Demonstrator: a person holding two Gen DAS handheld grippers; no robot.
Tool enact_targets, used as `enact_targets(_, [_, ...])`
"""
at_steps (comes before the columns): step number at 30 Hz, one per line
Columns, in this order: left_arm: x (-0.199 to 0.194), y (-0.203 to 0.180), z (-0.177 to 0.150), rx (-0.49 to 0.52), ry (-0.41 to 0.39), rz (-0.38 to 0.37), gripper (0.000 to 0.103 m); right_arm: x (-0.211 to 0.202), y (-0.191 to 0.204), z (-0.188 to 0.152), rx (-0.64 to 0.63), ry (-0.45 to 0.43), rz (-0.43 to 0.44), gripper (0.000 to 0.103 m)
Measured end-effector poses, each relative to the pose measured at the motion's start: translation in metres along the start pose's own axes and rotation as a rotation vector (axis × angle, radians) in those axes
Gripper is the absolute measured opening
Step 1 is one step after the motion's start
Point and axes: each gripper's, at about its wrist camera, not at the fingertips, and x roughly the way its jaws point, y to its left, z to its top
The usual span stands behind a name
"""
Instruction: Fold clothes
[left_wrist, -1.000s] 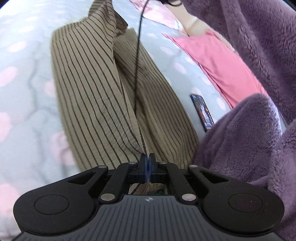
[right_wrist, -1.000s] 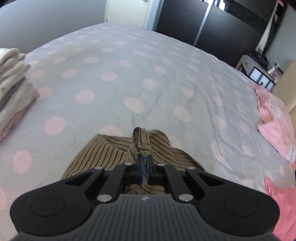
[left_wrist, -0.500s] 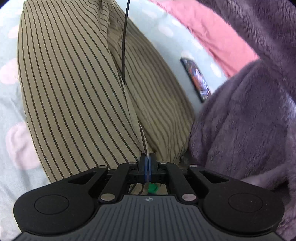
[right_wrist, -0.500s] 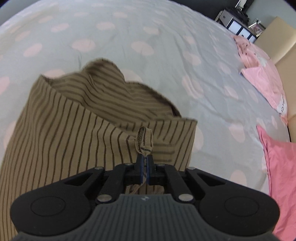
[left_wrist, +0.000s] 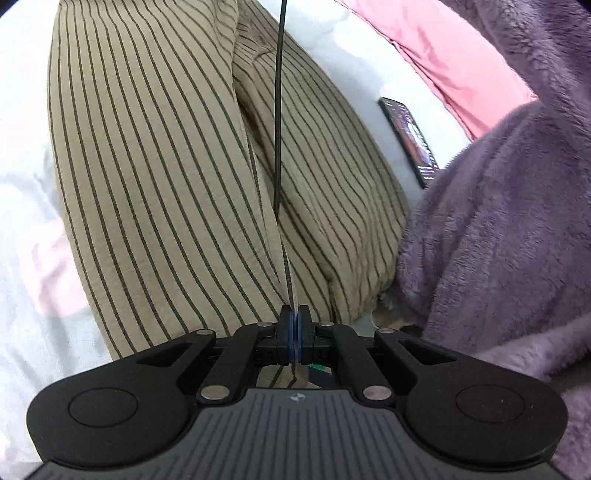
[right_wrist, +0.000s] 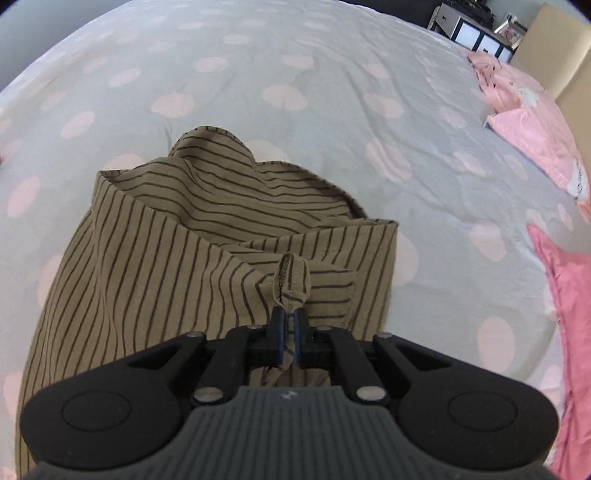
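A tan garment with thin dark stripes (left_wrist: 155, 177) lies spread on the polka-dot bed cover (right_wrist: 295, 66). In the left wrist view it runs away from me in two long lobes. My left gripper (left_wrist: 294, 325) is shut on its near edge along the middle seam. In the right wrist view the garment (right_wrist: 147, 280) lies folded over itself, its far edge bunched. My right gripper (right_wrist: 290, 325) points down at it. Its jaws are opening, and a small stitched fold of the fabric (right_wrist: 291, 278) stands between the parted pads.
A fluffy purple sleeve or robe (left_wrist: 517, 229) fills the right of the left wrist view. A phone (left_wrist: 408, 138) lies on the cover beside pink bedding (left_wrist: 443, 55). A thin black cable (left_wrist: 279, 99) hangs over the garment. Pink pillows (right_wrist: 532, 122) and dark furniture (right_wrist: 472, 33) lie far right.
Both grippers have come down closer to the bed, and the garment has settled flat. The right jaws have parted slightly around the fabric fold. The left jaws stay shut.
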Motion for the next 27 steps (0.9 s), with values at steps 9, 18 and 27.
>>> enact_targets(9, [0.008, -0.005, -0.015, 0.000, -0.063, -0.013, 0.000, -0.058, 0.016, -0.063, -0.064, -0.049, 0.070, 0.032])
enact_targets(18, [0.016, -0.017, -0.029, -0.006, -0.080, -0.062, 0.014, -0.118, 0.034, -0.204, -0.069, -0.021, 0.255, 0.036])
enact_targets(27, [-0.011, -0.030, -0.042, 0.004, -0.150, -0.005, 0.018, -0.139, 0.055, -0.336, -0.043, 0.026, 0.330, 0.036])
